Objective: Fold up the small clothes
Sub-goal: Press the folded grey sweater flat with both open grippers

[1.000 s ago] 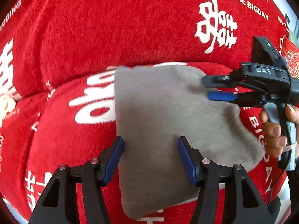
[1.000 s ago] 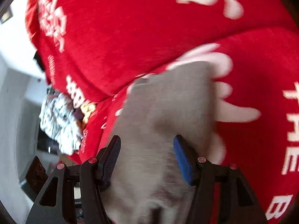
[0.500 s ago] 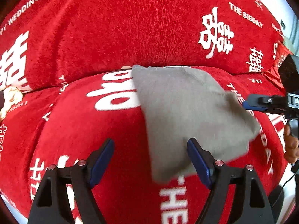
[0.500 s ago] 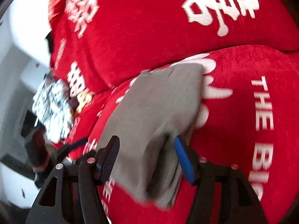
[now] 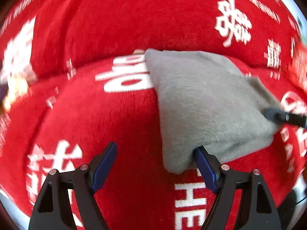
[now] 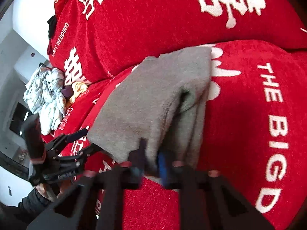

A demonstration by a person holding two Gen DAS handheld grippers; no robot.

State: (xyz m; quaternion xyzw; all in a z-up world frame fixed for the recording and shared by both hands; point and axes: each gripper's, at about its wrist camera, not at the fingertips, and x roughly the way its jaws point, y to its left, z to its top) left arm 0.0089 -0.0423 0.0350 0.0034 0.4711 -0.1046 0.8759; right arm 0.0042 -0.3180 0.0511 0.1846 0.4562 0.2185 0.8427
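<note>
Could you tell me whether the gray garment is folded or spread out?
Folded: the gray garment shows stacked layers along its edge, where the right gripper pinches it.

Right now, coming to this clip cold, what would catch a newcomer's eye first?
The bright red sofa cover with big white wedding lettering fills both views. On its seat lies a folded grey garment; the right gripper is shut on its near edge, while the left gripper hangs open at the garment's corner. In the right wrist view, a crumpled pale pile of clothes sits at the sofa's far end.
</note>
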